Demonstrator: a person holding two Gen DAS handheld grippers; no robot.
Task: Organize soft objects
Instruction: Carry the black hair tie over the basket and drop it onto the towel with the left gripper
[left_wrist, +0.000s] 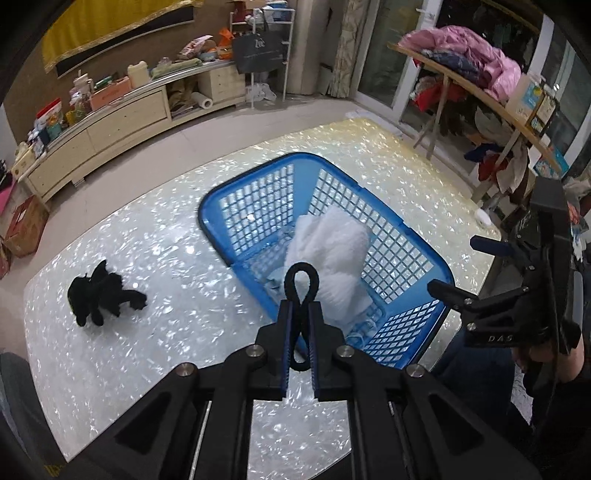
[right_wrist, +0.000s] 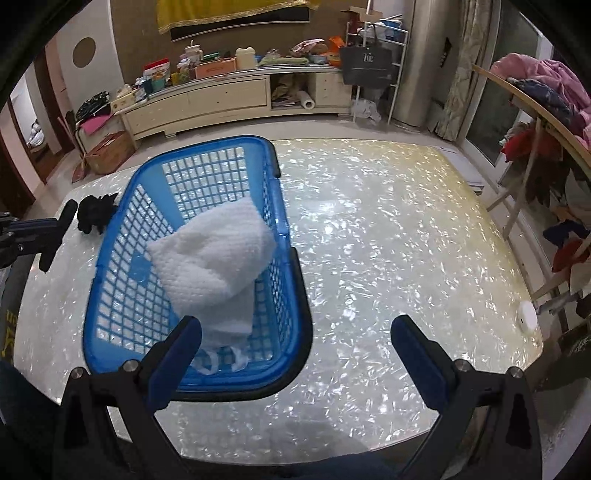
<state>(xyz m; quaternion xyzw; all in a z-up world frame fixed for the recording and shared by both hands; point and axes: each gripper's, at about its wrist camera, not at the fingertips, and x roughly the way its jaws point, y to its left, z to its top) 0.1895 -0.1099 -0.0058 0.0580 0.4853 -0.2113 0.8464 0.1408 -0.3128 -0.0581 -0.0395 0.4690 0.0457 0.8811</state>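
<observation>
Around my pearly worktop (right_wrist: 369, 240)

Far off, a cream cabinet (right_wrist: 207, 99) carries cluttered boxes and bottles; a white rack (right_wrist: 380, 74) beside it holds a dark bag (right_wrist: 365, 64). At right, pink bedding (left_wrist: 476, 55) heaps on a wooden frame (left_wrist: 491, 107).

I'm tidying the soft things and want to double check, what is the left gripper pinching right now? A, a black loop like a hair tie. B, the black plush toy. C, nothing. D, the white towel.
A: the left gripper is shut on a black loop, while the white towel lies in the blue basket and the black plush toy sits on the table.
</observation>
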